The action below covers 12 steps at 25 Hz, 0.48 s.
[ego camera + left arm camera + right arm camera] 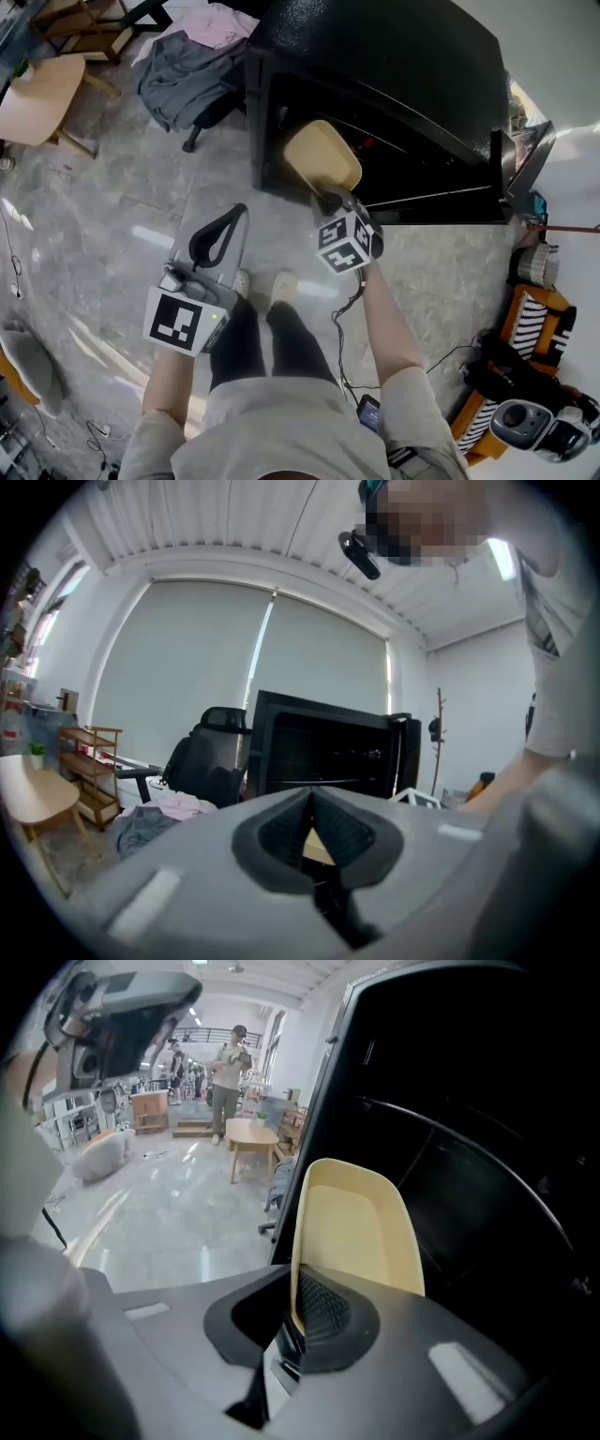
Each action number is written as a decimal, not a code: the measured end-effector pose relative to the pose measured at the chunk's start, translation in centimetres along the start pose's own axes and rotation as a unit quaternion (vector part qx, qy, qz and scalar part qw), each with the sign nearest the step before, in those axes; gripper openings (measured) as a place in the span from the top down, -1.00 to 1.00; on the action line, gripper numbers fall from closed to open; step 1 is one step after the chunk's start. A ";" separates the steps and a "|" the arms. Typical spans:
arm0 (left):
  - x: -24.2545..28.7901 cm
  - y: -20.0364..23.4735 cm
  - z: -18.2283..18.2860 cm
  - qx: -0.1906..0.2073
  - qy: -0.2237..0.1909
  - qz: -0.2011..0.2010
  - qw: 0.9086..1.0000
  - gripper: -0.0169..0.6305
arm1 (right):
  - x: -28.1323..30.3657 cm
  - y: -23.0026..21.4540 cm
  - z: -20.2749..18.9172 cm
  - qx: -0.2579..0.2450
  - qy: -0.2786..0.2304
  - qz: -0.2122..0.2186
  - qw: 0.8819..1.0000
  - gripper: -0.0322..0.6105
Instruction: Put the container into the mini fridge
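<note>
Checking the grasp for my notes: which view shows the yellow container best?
The right gripper view: the container fills the centre, its rim pinched by the right gripper. The head view shows it smaller, from above; the left gripper view catches only a sliver.

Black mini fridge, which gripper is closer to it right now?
Right. The right gripper, jaws clamped on the pale yellow plastic container, is at the black mini fridge's open front; the left gripper hangs back over the floor, jaws shut and empty.
</note>
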State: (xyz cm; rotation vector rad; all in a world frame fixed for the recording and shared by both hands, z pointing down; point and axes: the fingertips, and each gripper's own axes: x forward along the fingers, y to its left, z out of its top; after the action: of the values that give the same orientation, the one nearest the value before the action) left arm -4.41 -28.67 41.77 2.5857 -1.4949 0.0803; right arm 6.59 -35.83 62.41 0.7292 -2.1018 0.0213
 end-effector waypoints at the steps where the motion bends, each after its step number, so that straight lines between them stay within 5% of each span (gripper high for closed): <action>1: 0.1 0.2 -0.3 -0.001 0.001 0.003 1.000 0.94 | 0.7 -0.4 -0.2 -0.007 0.008 -0.002 1.000 0.87; 12: 0.7 1.0 -2.5 -0.016 0.003 0.024 1.000 0.94 | 6.4 -5.7 -1.9 -0.055 0.075 -0.004 0.996 0.87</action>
State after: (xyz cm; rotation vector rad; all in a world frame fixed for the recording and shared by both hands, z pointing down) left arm -4.87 -29.34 44.38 2.5218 -1.5437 0.0695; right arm 8.08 -43.16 67.04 0.6499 -1.9413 -0.0430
